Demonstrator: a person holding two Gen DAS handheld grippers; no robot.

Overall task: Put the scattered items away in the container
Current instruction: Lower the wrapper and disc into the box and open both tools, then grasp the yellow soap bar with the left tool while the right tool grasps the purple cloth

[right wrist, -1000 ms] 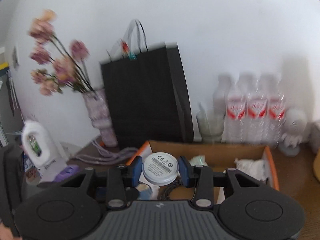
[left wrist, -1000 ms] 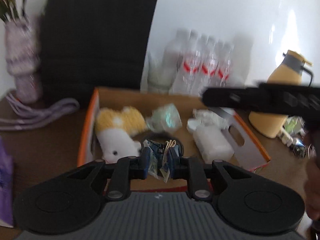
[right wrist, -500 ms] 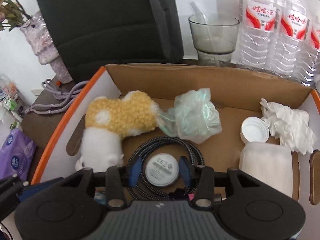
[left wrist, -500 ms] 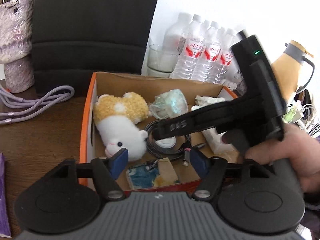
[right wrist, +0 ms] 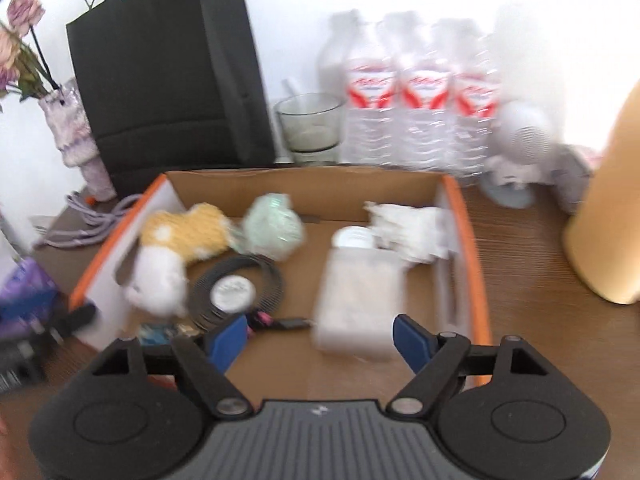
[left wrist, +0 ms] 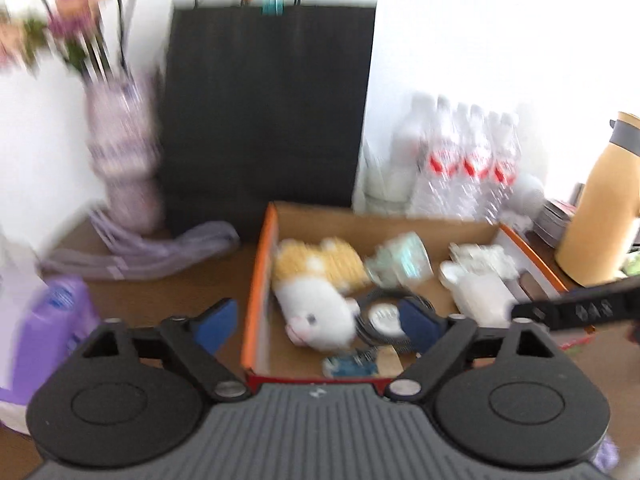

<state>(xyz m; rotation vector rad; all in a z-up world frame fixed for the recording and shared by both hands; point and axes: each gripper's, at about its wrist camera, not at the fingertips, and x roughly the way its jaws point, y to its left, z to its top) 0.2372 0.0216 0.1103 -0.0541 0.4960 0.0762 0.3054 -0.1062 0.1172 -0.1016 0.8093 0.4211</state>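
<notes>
An orange-edged cardboard box [left wrist: 262,264] [right wrist: 464,216] holds a yellow and white plush toy [left wrist: 316,292] [right wrist: 176,248], a green crumpled wrapper [right wrist: 274,226], a white round disc with a coiled black cable [right wrist: 233,291] [left wrist: 382,316], a white tub [right wrist: 358,296], crumpled tissue [right wrist: 408,224] and a blue packet [left wrist: 352,366]. My left gripper [left wrist: 316,326] is open and empty above the box's near left edge. My right gripper [right wrist: 320,340] is open and empty above the box's near side.
A black paper bag [left wrist: 264,116] [right wrist: 168,80], a vase of flowers [left wrist: 124,152], water bottles [right wrist: 416,96], a glass [right wrist: 310,128], and a yellow jug [left wrist: 600,208] stand behind and beside the box. A purple pack [left wrist: 52,336] and lilac cords [left wrist: 136,252] lie left.
The right gripper let go of the white disc in the box, opened wide and pulled back. The left gripper opened wider and pulled back and left; its blue packet lies in the box.
</notes>
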